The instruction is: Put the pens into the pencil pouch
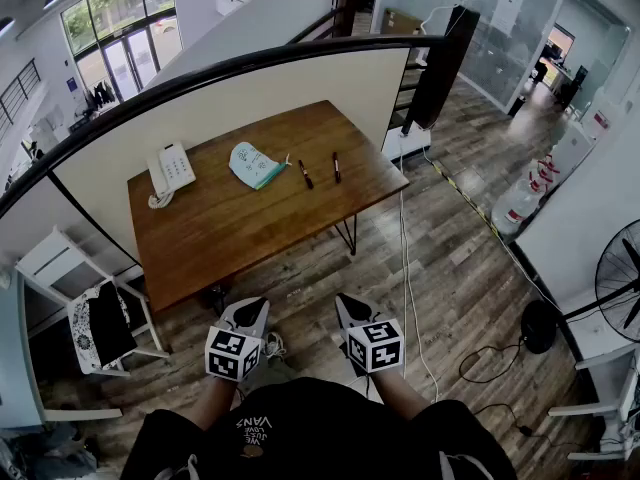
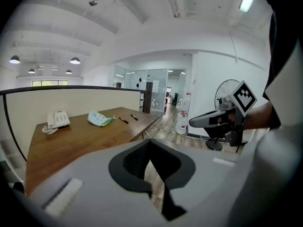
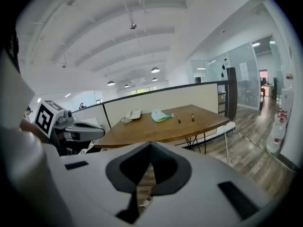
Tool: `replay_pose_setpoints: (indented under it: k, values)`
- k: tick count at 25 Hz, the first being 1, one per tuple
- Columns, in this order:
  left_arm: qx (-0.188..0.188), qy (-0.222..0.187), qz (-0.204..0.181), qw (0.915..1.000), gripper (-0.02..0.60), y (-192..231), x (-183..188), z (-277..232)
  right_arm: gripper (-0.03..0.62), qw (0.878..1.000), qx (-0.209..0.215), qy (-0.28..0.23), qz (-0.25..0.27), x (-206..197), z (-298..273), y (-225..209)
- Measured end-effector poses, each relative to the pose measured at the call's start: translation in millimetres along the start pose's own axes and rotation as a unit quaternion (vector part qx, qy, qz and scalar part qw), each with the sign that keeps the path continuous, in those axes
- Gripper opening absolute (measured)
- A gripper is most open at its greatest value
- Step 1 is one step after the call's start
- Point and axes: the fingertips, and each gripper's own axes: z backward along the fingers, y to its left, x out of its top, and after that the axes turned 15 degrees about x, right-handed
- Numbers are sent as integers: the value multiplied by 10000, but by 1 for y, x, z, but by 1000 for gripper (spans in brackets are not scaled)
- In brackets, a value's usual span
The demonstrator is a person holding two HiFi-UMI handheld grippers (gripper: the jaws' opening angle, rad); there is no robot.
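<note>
At the far left a white wooden chair [image 1: 48, 260] stands by the corner of the brown wooden surface [image 1: 230, 233], with a dark patterned cloth [image 1: 98, 328] draped over it. On the surface, near its back left corner, sits a white desk telephone [image 1: 172, 168]. To its right, well apart from it, the pale blue-green fabric pencil pouch [image 1: 255, 165] lies flat near the back edge. Right of the pouch are two slim dark pens, lying on the bare wood outside it. The left pen [image 1: 306, 174] is just beside the pouch's right end but not touching. The right pen [image 1: 336, 167] lies near it, roughly parallel.

The person stands back from the surface's near edge, on the plank floor. The left tool [image 1: 248, 310] and the right tool [image 1: 350, 308] are held side by side, tipped a little downward towards the surface. Each has its jaws pressed together with nothing between them, and both are well apart from the pens and the pouch.

At the far right a black standing fan [image 1: 620, 278] stands beside a white wall.
</note>
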Motion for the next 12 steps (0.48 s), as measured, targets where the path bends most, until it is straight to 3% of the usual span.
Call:
replay_pose_setpoints:
  k: [12]
  values:
    - [46, -277, 195, 9994, 12, 14, 12, -10, 14, 9990, 88, -388, -198, 15, -12, -6]
